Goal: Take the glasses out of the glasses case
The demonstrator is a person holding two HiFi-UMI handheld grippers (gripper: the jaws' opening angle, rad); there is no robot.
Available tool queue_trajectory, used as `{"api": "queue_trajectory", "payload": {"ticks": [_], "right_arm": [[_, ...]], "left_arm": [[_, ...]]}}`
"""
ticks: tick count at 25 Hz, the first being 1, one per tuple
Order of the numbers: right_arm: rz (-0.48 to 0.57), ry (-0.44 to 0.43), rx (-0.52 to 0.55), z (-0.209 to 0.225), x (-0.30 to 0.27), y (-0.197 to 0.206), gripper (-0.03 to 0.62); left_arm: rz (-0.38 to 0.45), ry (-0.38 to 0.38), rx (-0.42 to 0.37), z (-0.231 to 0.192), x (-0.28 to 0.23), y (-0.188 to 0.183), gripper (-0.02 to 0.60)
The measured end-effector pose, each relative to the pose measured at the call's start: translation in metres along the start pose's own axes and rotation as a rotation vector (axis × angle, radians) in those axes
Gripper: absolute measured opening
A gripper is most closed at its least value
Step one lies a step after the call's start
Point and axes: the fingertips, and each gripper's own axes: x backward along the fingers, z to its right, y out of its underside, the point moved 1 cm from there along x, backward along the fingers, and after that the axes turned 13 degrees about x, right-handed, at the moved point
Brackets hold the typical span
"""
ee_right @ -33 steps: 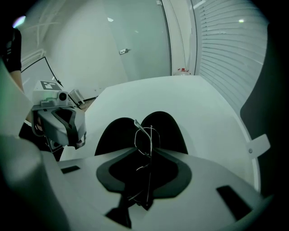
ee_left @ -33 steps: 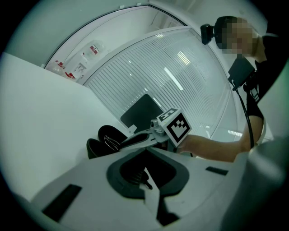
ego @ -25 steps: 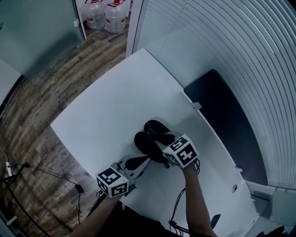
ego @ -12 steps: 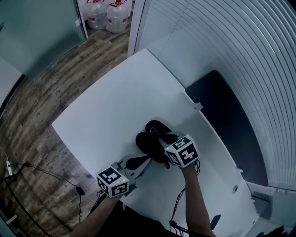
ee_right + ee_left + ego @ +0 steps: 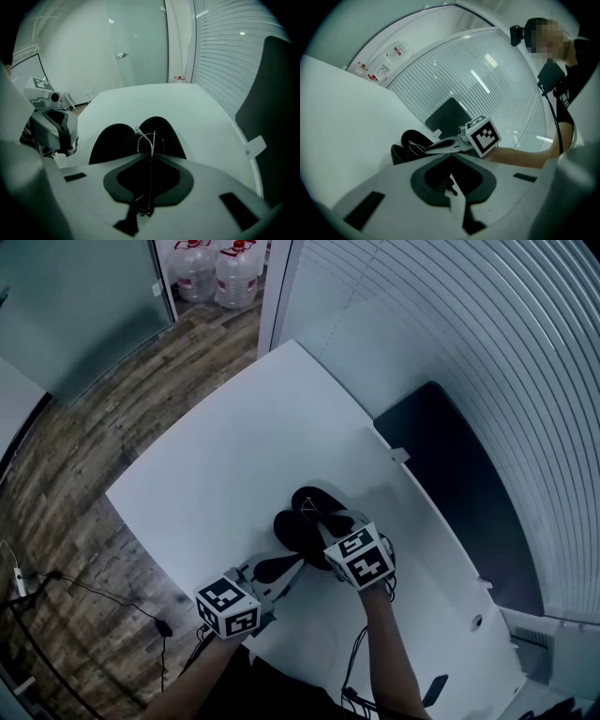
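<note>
Right gripper: your jaws have just been closing and now pinch the thin wire frame of the glasses. The glasses sit at the join of the 2 black halves of the open glasses case. Left gripper: your jaws are together and hold nothing, just beside the case on the white surface.
</note>
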Motion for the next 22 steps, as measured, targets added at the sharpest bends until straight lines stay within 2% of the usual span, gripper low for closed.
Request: {"api": "queue_trajectory", "payload": {"ticks": [17, 22], "right_arm": [[0.042, 0.044, -0.022, -0.007, 0.015, 0.001, 0.035], [0.085, 0.052, -0.032, -0.010, 0.024, -0.011, 0.035]], "left_arm": [[-0.010, -0.012, -0.045, 0.009, 0.016, -0.006, 0.011], [-0.008, -0.013, -0.065, 0.013, 0.020, -0.010, 0.011]]}}
